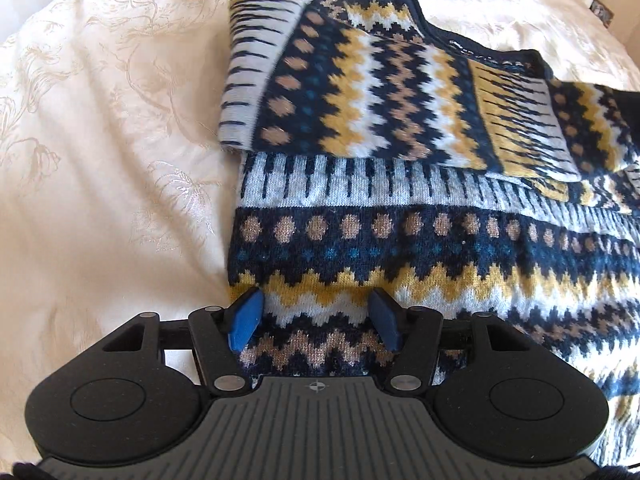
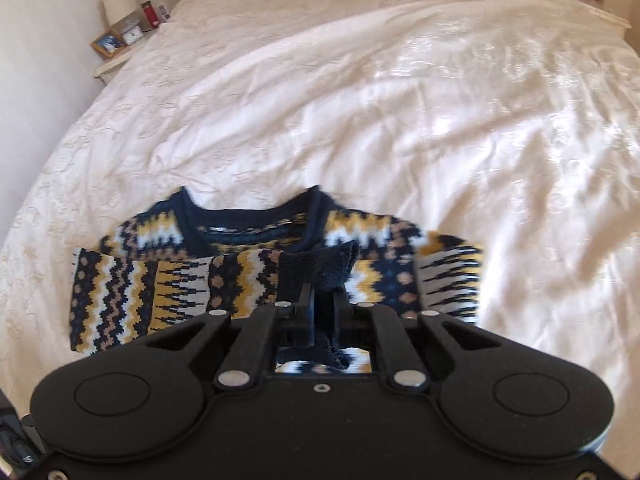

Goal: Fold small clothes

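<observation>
Sweater (image 1: 400,216) lies on the bed (image 1: 100,160); we see our left gripper (image 1: 316,318) fingers half apart, resting on its knit, and our right gripper (image 2: 322,312) pinching its navy cuff (image 2: 320,268).

The sweater (image 1: 400,240) runs off the right and lower edges of the left wrist view — its hem is not shown. In the right wrist view the right tongs (image 2: 323,312) cover its lower body, and the sleeve cuff (image 2: 316,268) hides their pads. Nightstand items (image 2: 120,36) — too small to identify.
</observation>
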Demonstrator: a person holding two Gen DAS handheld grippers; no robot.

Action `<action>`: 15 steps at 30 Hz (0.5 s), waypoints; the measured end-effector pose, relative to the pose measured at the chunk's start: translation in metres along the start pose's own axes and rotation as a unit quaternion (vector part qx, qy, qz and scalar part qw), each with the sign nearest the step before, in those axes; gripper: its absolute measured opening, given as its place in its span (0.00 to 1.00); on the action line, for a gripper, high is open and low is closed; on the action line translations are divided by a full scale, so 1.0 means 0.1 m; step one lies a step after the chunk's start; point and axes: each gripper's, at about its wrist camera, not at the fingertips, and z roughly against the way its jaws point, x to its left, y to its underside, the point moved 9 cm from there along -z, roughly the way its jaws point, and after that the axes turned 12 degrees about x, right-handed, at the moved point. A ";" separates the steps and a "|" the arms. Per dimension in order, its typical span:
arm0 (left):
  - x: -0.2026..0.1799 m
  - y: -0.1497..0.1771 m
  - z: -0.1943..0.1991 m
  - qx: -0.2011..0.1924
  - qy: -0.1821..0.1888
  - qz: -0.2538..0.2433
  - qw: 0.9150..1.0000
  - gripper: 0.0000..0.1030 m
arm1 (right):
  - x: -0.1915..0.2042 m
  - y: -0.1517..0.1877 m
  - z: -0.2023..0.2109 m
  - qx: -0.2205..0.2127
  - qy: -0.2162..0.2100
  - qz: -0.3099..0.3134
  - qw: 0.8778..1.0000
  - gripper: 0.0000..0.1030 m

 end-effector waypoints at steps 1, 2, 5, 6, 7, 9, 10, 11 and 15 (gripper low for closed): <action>0.00 0.00 0.00 0.000 0.000 0.000 1.000 0.56 | -0.10 0.00 -0.06 0.009 0.007 -0.007 1.000 0.15; 0.00 0.00 0.00 0.000 0.000 0.000 1.000 0.56 | -0.18 0.01 -0.12 0.018 0.012 -0.013 1.000 0.15; -0.01 0.01 0.00 0.001 0.001 -0.002 1.000 0.56 | -0.31 0.05 -0.34 0.043 0.044 -0.008 0.998 0.15; 0.00 0.01 0.00 0.002 0.003 -0.001 1.000 0.56 | -0.34 0.08 -0.44 0.049 0.060 -0.002 0.997 0.15; 0.00 0.02 0.00 0.003 0.005 0.000 1.000 0.56 | -0.36 0.10 -0.52 0.055 0.069 0.001 0.996 0.15; 0.02 0.03 0.01 0.004 0.009 0.000 1.000 0.56 | -0.44 0.16 -0.68 0.071 0.085 0.001 0.994 0.15; 0.03 0.04 0.02 0.005 0.012 -0.001 1.000 0.55 | -0.46 0.20 -0.73 0.076 0.092 0.001 0.993 0.15; 0.03 0.04 0.04 0.006 0.013 -0.001 1.000 0.55 | -0.46 0.21 -0.76 0.076 0.097 0.002 0.992 0.15; 0.03 -0.05 0.33 -0.031 0.010 -0.004 0.999 0.54 | -0.41 0.22 -0.70 0.063 0.111 0.001 0.992 0.21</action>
